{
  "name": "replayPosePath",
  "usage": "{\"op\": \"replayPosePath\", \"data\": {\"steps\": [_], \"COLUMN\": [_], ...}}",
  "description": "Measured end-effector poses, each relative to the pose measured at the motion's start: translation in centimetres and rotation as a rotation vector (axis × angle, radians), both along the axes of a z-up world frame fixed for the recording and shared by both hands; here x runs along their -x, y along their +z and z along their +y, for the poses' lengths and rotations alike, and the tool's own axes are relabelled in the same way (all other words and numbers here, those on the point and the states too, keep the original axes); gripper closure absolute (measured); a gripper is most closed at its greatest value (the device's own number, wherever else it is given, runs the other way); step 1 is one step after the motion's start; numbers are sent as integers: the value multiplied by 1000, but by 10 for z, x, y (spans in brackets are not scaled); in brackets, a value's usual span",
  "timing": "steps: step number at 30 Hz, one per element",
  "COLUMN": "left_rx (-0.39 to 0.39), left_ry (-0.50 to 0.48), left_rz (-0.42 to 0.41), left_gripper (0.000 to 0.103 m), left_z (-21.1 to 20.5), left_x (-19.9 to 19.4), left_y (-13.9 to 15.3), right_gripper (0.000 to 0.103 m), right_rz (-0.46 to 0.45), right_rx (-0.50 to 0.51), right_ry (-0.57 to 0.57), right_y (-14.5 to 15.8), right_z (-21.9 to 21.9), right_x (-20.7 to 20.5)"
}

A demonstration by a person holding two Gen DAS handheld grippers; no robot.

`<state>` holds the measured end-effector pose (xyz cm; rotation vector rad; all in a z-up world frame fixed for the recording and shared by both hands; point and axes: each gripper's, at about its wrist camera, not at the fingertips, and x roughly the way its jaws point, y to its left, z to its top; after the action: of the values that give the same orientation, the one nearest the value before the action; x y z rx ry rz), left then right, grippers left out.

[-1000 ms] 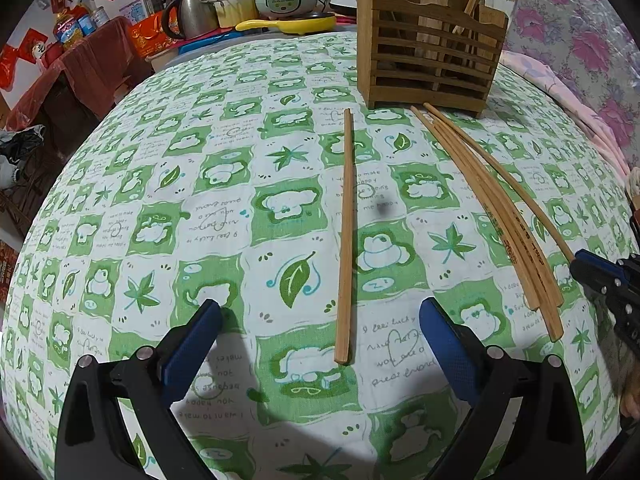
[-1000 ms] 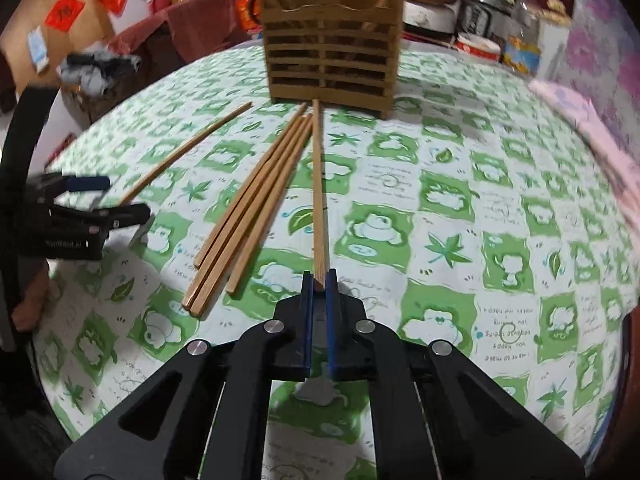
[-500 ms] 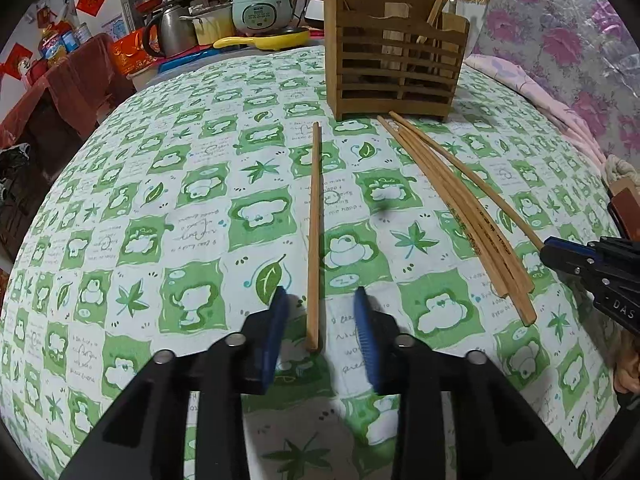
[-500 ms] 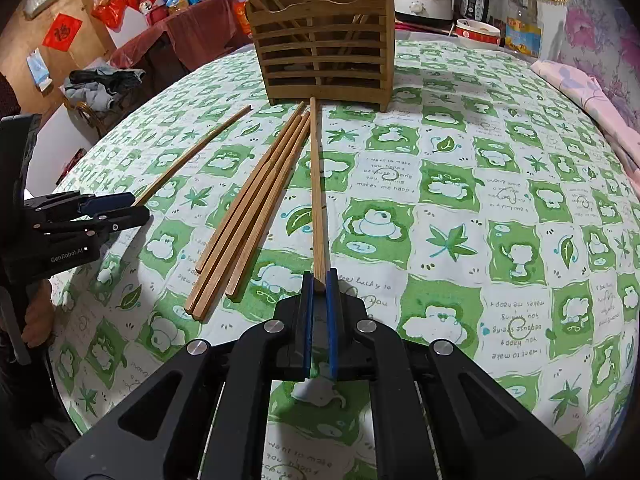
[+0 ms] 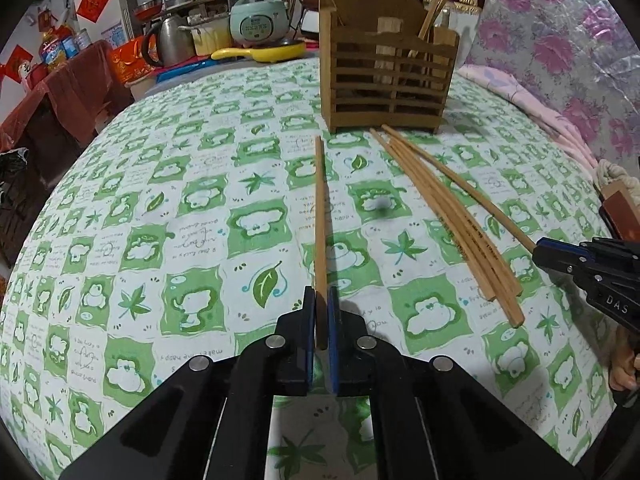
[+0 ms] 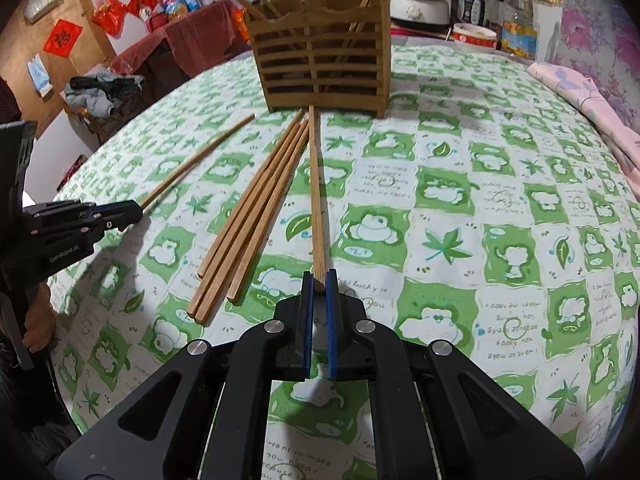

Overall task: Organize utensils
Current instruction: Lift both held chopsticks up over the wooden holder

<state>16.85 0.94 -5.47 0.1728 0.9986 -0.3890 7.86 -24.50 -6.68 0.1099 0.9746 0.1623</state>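
Note:
A wooden slatted utensil holder (image 5: pixel 388 80) (image 6: pixel 324 60) stands at the far side of the table, with chopsticks in it. In the left wrist view my left gripper (image 5: pixel 321 300) is shut on the near end of a single chopstick (image 5: pixel 320 216) that lies on the cloth. In the right wrist view my right gripper (image 6: pixel 319 280) is shut on the near end of another chopstick (image 6: pixel 315 192), which points at the holder. Between them lies a bundle of loose chopsticks (image 5: pixel 452 220) (image 6: pixel 256 216). The right gripper (image 5: pixel 538 249) shows at the left view's right edge, and the left gripper (image 6: pixel 138 214) at the right view's left edge.
A green and white patterned tablecloth (image 5: pixel 160 240) covers the round table. Behind it stand a kettle (image 5: pixel 172 44), a rice cooker (image 5: pixel 260 20), a yellow pan (image 5: pixel 260 54) and an oil bottle (image 6: pixel 520 28). A pink cloth (image 6: pixel 588 92) drapes the table's right edge. A hand (image 6: pixel 38 320) holds the left gripper.
My left gripper has gone from wide open to shut on the near end of the single chopstick. The right gripper has stayed shut on its chopstick.

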Motion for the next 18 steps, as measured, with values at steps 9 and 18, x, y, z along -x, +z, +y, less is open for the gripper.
{"op": "replayPosePath", "data": {"steps": [9,18], "left_rx": [36,98], "left_ry": [19,8], "left_rz": [-72,-152], "left_gripper": [97,97], "left_z": [2,-2], "left_x": [9,5], "left_y": [32,88], "right_gripper": [96,96], "right_rz": [-152,-303], "right_rx": [-20,-22], "right_ry": [-47,-74], "right_y": [26,84], "right_z": [-8,-17], "right_x": [15,21]}}
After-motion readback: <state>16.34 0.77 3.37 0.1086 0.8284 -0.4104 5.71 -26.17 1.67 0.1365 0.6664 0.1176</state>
